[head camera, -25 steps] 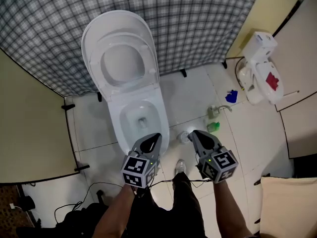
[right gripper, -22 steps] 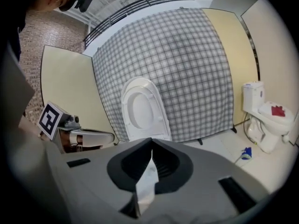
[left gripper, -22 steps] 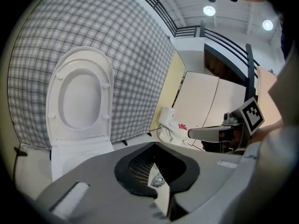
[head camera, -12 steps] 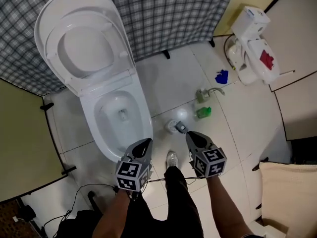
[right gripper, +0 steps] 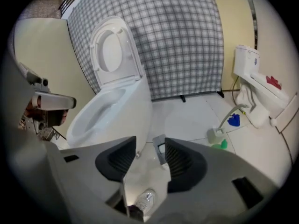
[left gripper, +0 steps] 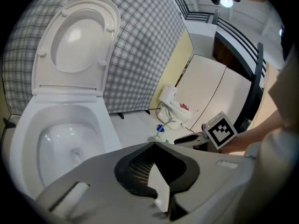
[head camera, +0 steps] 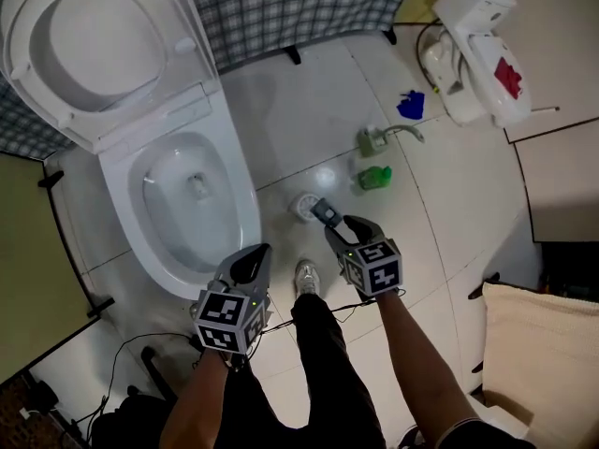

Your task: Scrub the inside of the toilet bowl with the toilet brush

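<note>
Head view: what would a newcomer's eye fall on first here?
The white toilet, lid raised, fills the upper left before a checked curtain. On the tiled floor to its right, the right gripper hovers at the grey brush handle. Its fingers have just been opening, and the handle tip stands between them.

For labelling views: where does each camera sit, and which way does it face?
Head view: on the head, steeply down at toilet bowl; shows left gripper, right gripper, forearms.
Left gripper view: along its shut jaws towards bowl; right gripper shows.
Right gripper view: along its jaws, just opening round the toilet brush handle.
All share the bowl.
</note>
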